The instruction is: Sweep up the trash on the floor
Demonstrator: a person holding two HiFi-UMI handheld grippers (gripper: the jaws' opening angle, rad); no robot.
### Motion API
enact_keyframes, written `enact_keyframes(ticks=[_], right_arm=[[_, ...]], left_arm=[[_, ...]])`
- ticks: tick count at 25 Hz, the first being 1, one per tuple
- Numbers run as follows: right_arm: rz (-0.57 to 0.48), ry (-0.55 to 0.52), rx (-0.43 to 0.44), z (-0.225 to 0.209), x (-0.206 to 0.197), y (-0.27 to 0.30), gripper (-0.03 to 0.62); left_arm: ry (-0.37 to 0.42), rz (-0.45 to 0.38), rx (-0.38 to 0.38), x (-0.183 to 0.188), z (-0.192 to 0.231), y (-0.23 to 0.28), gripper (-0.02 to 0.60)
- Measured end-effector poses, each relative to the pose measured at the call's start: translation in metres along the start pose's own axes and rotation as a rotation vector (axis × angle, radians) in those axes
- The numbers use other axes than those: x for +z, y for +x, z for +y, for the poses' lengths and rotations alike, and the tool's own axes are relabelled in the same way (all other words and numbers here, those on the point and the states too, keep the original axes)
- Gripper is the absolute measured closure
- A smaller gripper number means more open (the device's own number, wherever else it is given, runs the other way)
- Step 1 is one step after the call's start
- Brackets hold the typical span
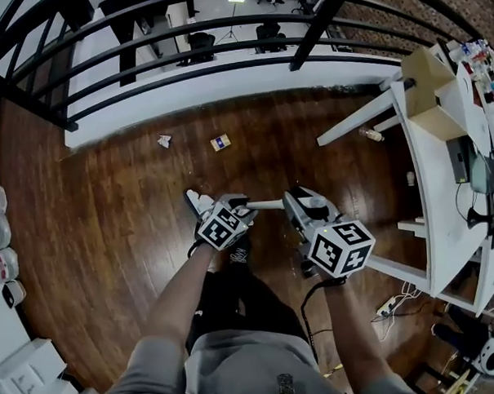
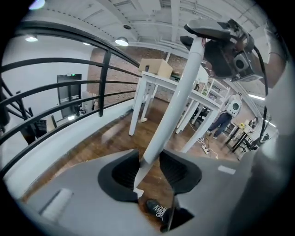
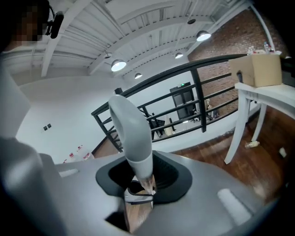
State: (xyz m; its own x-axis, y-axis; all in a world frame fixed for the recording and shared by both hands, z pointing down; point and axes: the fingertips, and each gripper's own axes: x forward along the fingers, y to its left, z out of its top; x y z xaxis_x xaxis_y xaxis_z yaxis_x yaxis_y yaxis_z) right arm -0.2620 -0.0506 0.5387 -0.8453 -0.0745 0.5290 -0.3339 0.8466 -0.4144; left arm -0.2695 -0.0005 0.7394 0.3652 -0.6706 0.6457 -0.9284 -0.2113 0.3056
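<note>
Trash unswept on the floor, both grippers closed on pale handles.
A crumpled white paper scrap (image 1: 164, 140) and a small tan carton (image 1: 220, 142) lie near each other on the dark brown plank floor (image 1: 101, 223). They are close to the white ledge (image 1: 226, 91) under the black metal railing (image 1: 183, 48) and well apart from the grippers. The left gripper (image 2: 150, 171), jaws fairly wide, clamps a long pale grey pole (image 2: 177, 99) that slants upward. The right gripper (image 3: 140, 177), jaws part-way closed, grips a pale grey round-ended handle (image 3: 131, 129). A white table (image 1: 438, 184) stands at the right.
</note>
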Motion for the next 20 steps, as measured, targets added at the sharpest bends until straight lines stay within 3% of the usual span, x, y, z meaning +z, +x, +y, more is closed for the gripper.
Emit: enact_keyframes(ticks=[9,15,20], right_arm=[[-0.075,0.097,-0.199,-0.036,0.02,-0.044,0.507],[-0.133,0.141,-0.292,-0.012,0.04,-0.038,0.507],[-0.195,0.153,-0.368,0.031,0.07,-0.012,0.507]], left_arm=[[0.137,0.029,-0.209,0.045,-0.034,0.035,0.439],[0.239,0.061,-0.35,0.055,-0.025,0.005,0.443],[0.326,0.055,-0.427,0.063,0.013,-0.038,0.448]])
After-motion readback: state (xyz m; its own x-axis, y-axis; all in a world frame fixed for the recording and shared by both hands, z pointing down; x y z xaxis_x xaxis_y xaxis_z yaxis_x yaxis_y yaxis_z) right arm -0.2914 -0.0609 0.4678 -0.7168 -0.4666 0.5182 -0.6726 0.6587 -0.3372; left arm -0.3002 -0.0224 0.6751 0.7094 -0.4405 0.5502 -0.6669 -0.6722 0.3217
